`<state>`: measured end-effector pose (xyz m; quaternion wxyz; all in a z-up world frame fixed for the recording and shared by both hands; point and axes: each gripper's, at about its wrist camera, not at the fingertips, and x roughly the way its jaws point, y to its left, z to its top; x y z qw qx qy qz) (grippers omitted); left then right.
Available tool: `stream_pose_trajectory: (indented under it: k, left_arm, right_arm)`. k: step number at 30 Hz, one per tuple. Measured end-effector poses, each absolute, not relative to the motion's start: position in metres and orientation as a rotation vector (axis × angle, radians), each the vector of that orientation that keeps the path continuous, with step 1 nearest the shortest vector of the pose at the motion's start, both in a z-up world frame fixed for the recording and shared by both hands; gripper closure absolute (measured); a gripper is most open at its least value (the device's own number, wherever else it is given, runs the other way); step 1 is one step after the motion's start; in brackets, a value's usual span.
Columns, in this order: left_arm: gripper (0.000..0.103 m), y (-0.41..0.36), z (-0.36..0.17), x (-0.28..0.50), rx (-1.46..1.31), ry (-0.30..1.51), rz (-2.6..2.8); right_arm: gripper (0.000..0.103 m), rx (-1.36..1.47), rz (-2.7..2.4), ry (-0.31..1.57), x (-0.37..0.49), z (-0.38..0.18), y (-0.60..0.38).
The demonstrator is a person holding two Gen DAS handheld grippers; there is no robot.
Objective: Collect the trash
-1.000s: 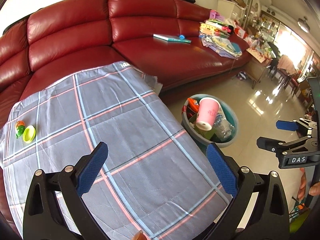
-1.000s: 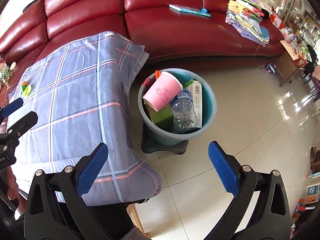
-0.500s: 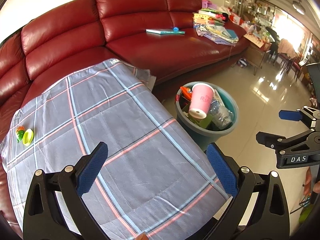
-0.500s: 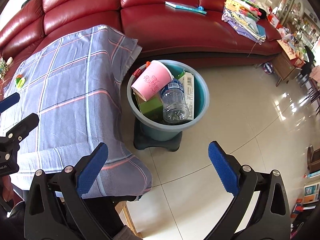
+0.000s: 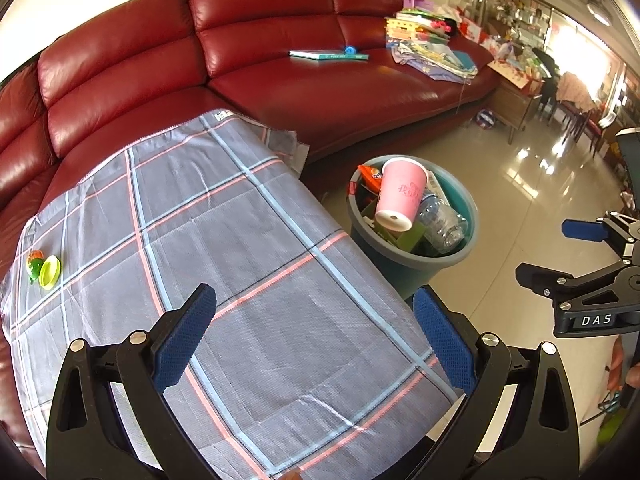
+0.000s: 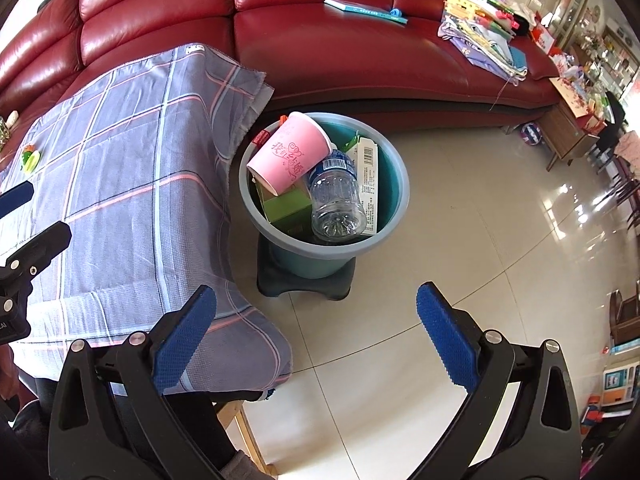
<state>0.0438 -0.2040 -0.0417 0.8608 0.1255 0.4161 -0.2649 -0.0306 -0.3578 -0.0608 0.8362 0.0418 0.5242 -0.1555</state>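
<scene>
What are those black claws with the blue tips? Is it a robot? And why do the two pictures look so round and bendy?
It isn't a robot. A person holds a grabber tool in each hand, and each tool carries a camera with a wide lens that bends the edges. One picture looks along the left gripper, over a table with a checked cloth. The other looks along the right gripper, toward the floor. Both are open and hold nothing. On the cloth lies only a small green and orange toy at the far corner. Beside the table stands a blue bin on a low black stool, filled with a pink cup, a clear bottle, a green box and a white carton.
</scene>
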Motion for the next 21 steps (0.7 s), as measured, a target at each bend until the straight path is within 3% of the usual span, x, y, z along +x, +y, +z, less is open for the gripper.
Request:
stream_pose_trajectory:
  k: [21]
  left_arm:
    - [0.004,-0.2091,-0.0455,0.0445,0.279,0.877,-0.579]
  right_arm:
    - [0.007,0.06,-0.35,1.116,-0.0287,-0.059,-0.3583]
